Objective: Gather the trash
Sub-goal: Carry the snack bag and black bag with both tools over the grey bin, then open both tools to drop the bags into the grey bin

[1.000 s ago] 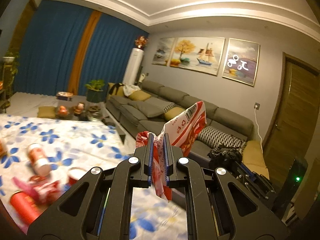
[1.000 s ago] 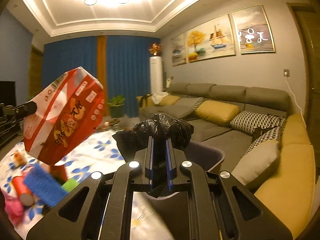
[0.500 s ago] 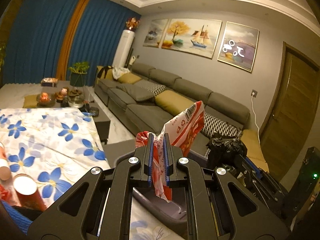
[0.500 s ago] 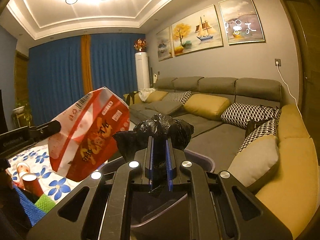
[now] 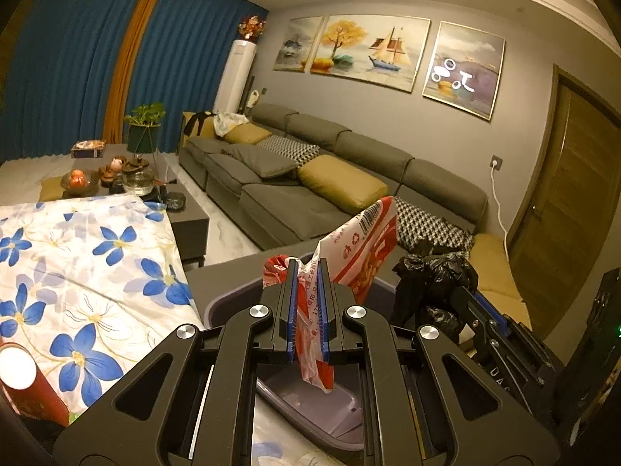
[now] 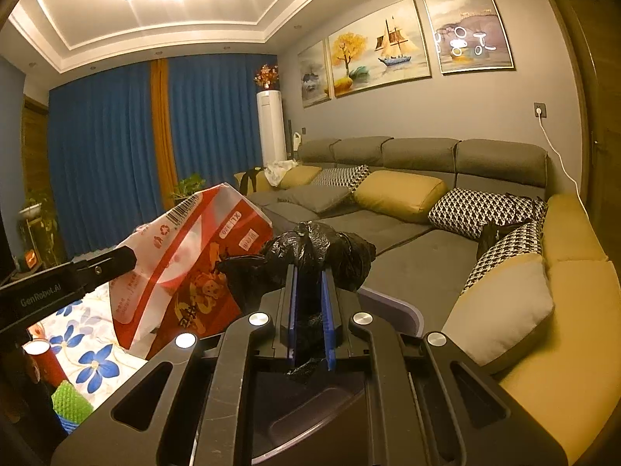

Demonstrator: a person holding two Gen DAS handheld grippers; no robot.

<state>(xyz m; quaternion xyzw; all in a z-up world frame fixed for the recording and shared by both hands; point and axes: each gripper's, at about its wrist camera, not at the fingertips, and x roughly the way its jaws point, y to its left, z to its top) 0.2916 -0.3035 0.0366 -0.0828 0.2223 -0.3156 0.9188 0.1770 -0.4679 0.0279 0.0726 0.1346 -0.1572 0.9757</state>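
My left gripper (image 5: pixel 307 272) is shut on a red and white plastic wrapper (image 5: pixel 361 248) and holds it over a grey-purple bin (image 5: pixel 310 407). The wrapper also shows in the right wrist view (image 6: pixel 186 268), hanging from the left gripper's arm. My right gripper (image 6: pixel 309 283) is shut on a crumpled black plastic bag (image 6: pixel 310 248) above the same bin (image 6: pixel 392 306). The black bag shows in the left wrist view (image 5: pixel 431 283) just right of the wrapper.
A blue-flowered tablecloth (image 5: pixel 77 264) covers the table at left, with a red can (image 5: pixel 27 388) on it. A red can (image 6: pixel 42 357) and a green mesh item (image 6: pixel 71 400) lie at lower left. A grey sofa (image 6: pixel 407 209) with cushions stands beyond the bin.
Both grippers have moved right, away from the littered table, and now hold the wrapper and the black bag over the bin. Both grips stay shut.
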